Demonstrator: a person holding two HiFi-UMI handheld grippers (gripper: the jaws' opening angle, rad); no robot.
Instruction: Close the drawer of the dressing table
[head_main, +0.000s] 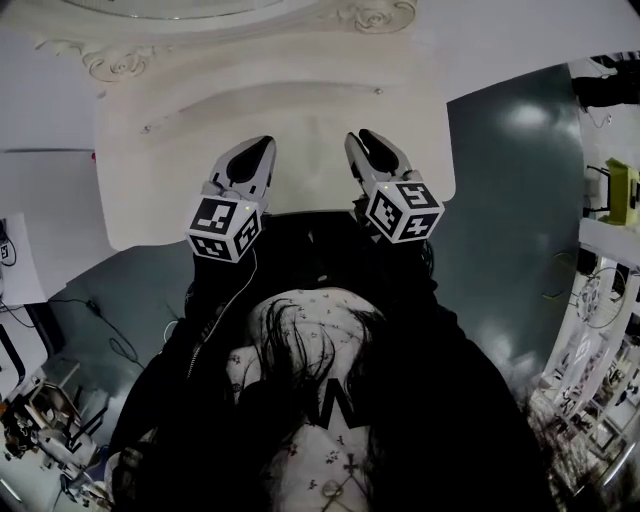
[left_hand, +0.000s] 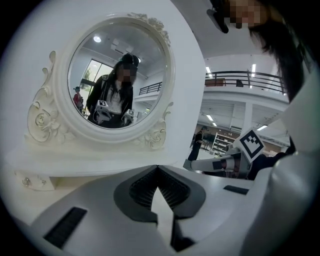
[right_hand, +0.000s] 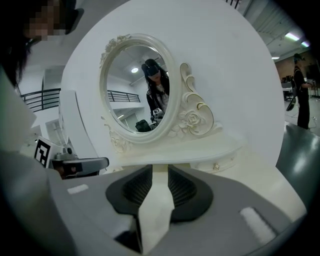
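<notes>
Above the dressing table (head_main: 300, 110), left hand-held gripper (head_main: 264, 147) pinched together, right hand-held gripper (head_main: 360, 141) seemingly narrowly parted.

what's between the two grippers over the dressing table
Nothing; the head view shows bare white table top between the left gripper and the right gripper.

I see the white dressing table (head_main: 300, 130) standing on a dark grey-green floor (head_main: 510, 200). At its back an oval mirror (right_hand: 137, 90) in a carved frame stands upright on a low raised shelf (right_hand: 200, 150). Below the mirror, the shelf's front carries a small knob (right_hand: 217, 165).
</notes>
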